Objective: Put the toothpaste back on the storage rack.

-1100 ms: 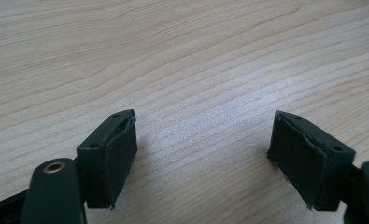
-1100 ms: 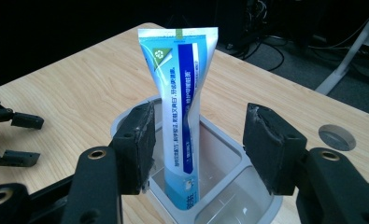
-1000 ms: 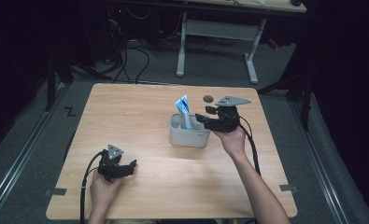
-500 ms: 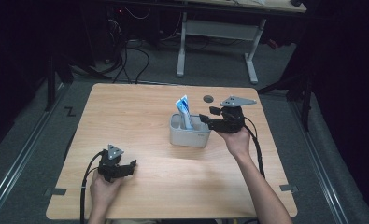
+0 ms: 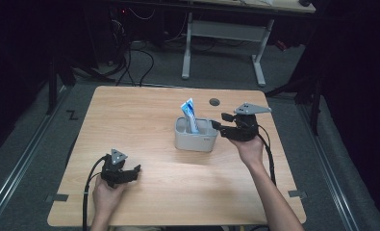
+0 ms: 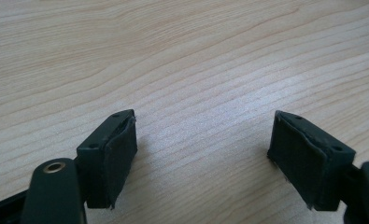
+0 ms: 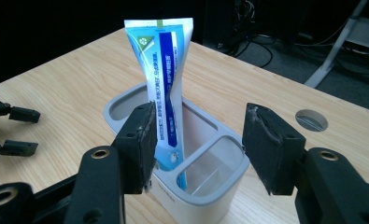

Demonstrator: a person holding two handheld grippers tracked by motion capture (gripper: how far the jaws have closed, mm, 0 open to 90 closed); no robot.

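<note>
A blue and white toothpaste tube (image 5: 189, 113) (image 7: 166, 60) stands upright, leaning slightly, in a grey holder (image 5: 196, 141) (image 7: 205, 205) with several compartments near the table's middle. My right gripper (image 5: 216, 123) (image 7: 200, 116) hovers level at the holder's right side, pointing at it. Its jaws have just been closing a little but stand open, with nothing between the pads; the tube is beyond them. My left gripper (image 5: 133, 172) (image 6: 204, 121) rests open on bare wood at the front left, also seen as the left gripper (image 7: 9, 130) at the far left of the right gripper view.
The wooden table (image 5: 139, 120) has a round cable hole (image 5: 214, 101) (image 7: 311, 120) behind the holder. A white desk frame (image 5: 221, 33) and floor cables lie beyond the far edge. Dark floor surrounds the table.
My right gripper has drawn back slightly to the right, away from the holder. The left gripper, tube and holder have not moved.
</note>
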